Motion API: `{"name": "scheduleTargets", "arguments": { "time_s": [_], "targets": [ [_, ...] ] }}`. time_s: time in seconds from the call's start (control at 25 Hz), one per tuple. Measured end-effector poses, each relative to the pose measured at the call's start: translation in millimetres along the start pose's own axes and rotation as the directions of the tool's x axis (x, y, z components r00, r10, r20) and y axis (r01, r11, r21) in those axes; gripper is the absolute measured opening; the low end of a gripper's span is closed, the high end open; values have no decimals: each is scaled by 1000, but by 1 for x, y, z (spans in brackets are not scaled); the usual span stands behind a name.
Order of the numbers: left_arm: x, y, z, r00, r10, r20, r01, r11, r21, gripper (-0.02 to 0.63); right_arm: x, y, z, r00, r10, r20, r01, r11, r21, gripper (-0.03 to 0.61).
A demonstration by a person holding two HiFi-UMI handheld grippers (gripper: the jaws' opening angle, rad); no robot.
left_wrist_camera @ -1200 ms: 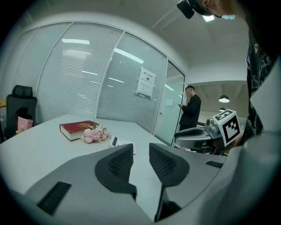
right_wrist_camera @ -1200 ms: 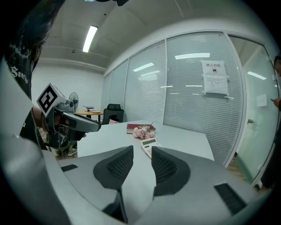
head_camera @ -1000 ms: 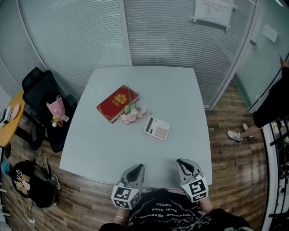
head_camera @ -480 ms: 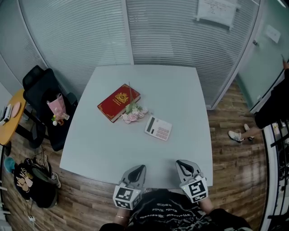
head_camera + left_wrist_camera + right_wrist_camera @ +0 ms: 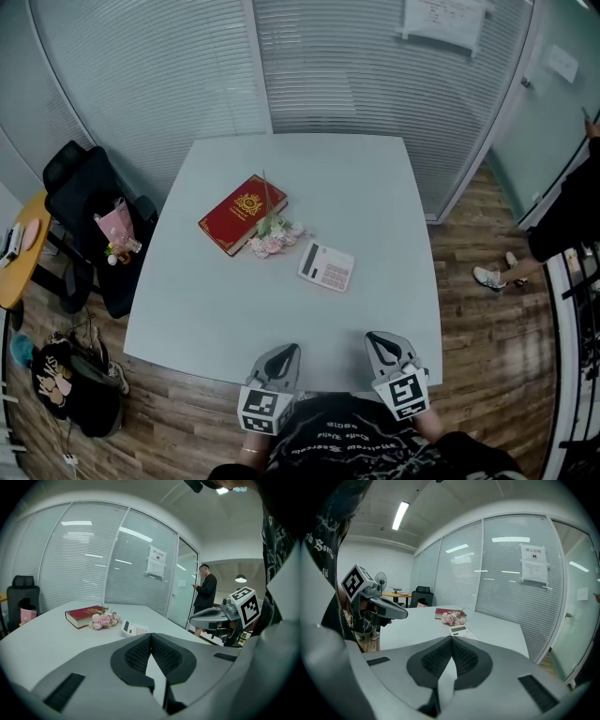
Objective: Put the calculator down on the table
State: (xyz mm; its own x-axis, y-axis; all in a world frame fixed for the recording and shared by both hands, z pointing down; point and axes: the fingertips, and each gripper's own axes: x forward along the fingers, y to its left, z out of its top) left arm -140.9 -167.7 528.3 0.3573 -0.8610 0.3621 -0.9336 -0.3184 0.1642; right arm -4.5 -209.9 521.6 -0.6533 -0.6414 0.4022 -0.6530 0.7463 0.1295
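Both tongs were closed with nothing between their jaws: the left gripper (image 5: 287,351) and the right gripper (image 5: 377,338) hung side by side over the near edge of the table (image 5: 356,187). The calculator (image 5: 326,266) lay flat near its middle, slightly toward the right edge, just beside pink flowers (image 5: 274,236) and a red book (image 5: 243,214).

Bare counter (image 5: 216,319) across near half, far half, right strip. Blocked mid-left by red book (image 5: 242,214), pink flowers (image 5: 275,237) against it, calculator (image 5: 325,266) just right of flowers. Off left edge, black chair (image 5: 82,211); beyond far edge, blinds wall (image 5: 356,66).
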Motion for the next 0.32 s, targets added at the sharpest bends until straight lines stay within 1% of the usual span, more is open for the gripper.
{"name": "scheduleTargets", "arguments": {
  "time_s": [0.2,0.32],
  "targets": [
    [-1,6,3,1000,10,9,-10,1000,-16,20,0,-5,-4,1000,-11,7,12,999,-39,6],
    [-1,8,2,1000,13,11,-13,1000,-25,20,-1,-3,-4,1000,-17,-10,17,1000,10,6]
  ]
}}
